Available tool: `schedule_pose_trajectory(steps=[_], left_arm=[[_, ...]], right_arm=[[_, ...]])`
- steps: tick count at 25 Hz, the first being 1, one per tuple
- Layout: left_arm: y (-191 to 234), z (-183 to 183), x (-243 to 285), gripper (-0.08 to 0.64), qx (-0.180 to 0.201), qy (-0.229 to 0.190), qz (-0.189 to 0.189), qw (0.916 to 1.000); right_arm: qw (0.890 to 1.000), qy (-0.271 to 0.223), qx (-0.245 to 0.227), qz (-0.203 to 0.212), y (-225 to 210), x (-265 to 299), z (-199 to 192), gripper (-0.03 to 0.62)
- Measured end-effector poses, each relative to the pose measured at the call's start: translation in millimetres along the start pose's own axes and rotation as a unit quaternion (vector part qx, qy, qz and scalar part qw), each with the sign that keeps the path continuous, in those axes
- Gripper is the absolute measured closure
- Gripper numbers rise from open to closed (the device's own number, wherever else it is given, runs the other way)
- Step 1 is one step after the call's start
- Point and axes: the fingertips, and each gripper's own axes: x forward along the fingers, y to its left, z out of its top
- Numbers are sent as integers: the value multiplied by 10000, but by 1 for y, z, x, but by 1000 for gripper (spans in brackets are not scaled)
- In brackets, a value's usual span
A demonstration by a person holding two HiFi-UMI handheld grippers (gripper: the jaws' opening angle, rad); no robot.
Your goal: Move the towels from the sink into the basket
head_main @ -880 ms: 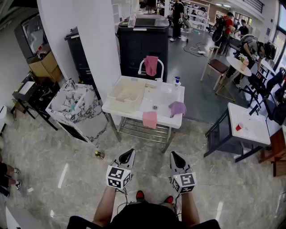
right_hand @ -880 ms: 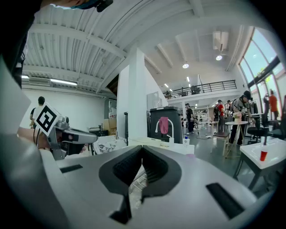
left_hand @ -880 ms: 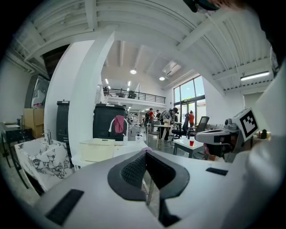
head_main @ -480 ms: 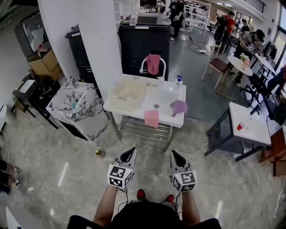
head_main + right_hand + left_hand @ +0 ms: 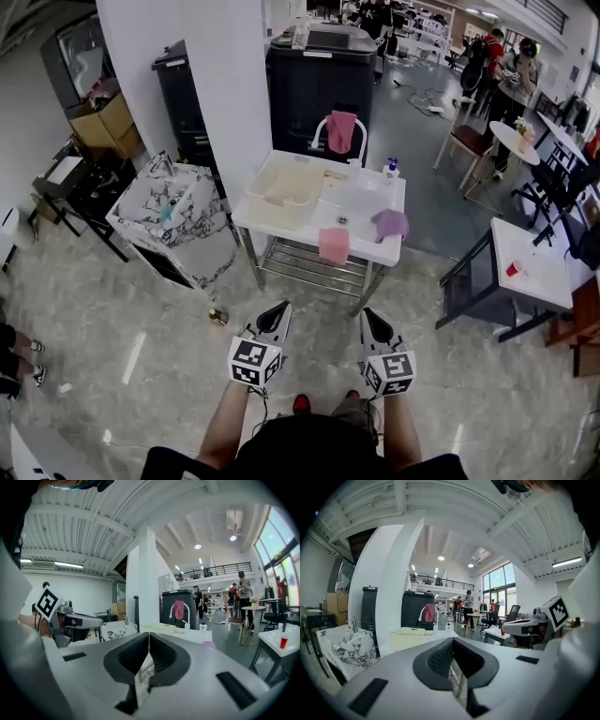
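A white sink table (image 5: 281, 228) stands a few steps ahead of me. A cream basket (image 5: 284, 183) sits on its left half. A pink towel (image 5: 334, 245) hangs over the sink's front edge. A purple towel (image 5: 390, 223) lies on the right rim. A darker pink towel (image 5: 341, 131) hangs on a white rail behind the sink and also shows ahead as the same towel (image 5: 179, 610). My left gripper (image 5: 284, 307) and right gripper (image 5: 367, 315) are held side by side above the floor, short of the table. Both are shut with nothing between the jaws.
A marble-patterned unit (image 5: 169, 211) stands left of the sink, beside a white pillar (image 5: 234, 94). A black cabinet (image 5: 323, 80) is behind the sink. A white table (image 5: 544, 281) with a red cup (image 5: 513, 269) is at the right. A small bottle (image 5: 217, 317) lies on the floor.
The sink table has drawn nearer and shifted a little right and down in the head view. Both grippers keep their place in front of me, still shut.
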Motion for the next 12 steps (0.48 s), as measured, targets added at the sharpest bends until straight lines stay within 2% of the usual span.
schedule_pose_trajectory(steps=[7, 12], left_arm=[[23, -2, 11, 555, -106, 7, 173, 9998], [44, 5, 45, 555, -126, 1, 301, 9995]], right_arm=[[9999, 67, -33, 92, -4, 34, 0, 563], [9996, 92, -102, 257, -22, 75, 3, 563]])
